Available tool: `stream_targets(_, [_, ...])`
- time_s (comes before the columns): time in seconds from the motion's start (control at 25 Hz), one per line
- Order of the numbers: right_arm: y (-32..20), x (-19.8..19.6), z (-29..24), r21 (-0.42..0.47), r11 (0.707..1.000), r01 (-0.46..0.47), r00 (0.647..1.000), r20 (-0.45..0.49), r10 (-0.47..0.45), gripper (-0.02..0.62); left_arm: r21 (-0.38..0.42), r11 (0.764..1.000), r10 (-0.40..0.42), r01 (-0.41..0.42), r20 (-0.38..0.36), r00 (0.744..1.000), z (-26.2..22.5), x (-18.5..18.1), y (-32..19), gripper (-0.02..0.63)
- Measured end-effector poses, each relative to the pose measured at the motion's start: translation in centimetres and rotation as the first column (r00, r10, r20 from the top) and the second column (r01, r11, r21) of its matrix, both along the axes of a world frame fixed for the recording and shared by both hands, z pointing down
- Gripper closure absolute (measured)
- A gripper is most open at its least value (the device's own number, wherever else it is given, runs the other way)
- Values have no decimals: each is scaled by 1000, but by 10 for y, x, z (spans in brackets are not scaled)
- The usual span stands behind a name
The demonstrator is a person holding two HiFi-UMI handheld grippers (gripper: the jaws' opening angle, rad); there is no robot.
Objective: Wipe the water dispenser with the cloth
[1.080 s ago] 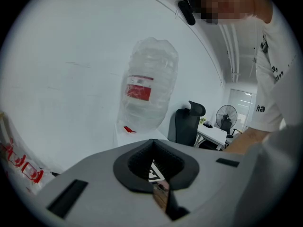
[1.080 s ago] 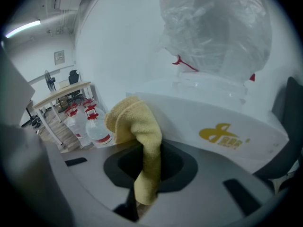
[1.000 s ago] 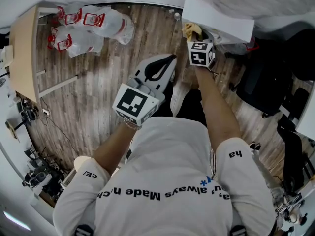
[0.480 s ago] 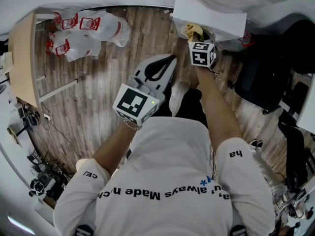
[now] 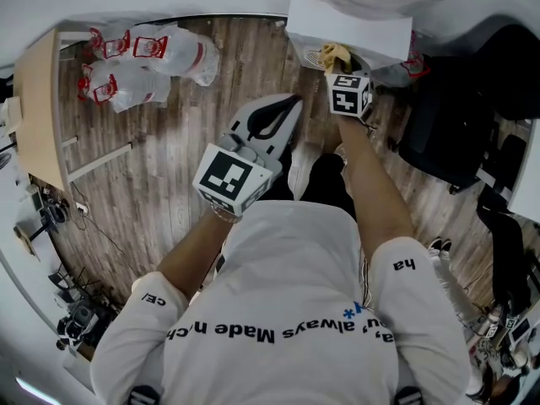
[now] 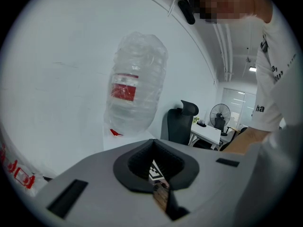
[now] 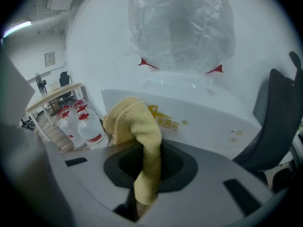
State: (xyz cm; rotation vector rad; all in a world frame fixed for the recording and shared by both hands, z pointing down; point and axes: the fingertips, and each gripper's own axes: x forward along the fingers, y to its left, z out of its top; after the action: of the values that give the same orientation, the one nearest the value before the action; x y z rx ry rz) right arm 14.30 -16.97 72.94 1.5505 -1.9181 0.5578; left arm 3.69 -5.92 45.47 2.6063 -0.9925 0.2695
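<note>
Edges and room: in the head view, the white water dispenser point(image 5: 350, 24) has its front edge at the top centre of the frame. A black office chair point(image 5: 447, 116) stands close at its right. At its left the wooden floor point(image 5: 169, 167) is open up to a light surface point(image 5: 38, 99) at the left border.

Containers: a clear bottle point(image 7: 182, 25) sits upside down on the dispenser; I cannot tell how much is inside. Several wrapped water bottles point(image 5: 143, 53) are on the floor in the upper left.

Cloth: the yellow cloth point(image 7: 137, 136) is clamped between the jaws of my right gripper point(image 5: 337, 64). Its folded bunch sticks out above them, just before the dispenser's front panel. I cannot tell if it touches.

Left gripper: my left gripper point(image 5: 283, 112) is at the frame centre, apart from the dispenser and pointing toward it. Its jaws are together, with nothing between them.
</note>
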Motion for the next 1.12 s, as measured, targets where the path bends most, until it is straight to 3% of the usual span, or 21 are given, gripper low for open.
stream_targets(1.12, [16, 87, 5, -19, 994, -104, 994, -25, 103, 535, -2, 997, 74, -74, -1, 997, -4, 48, 11, 589])
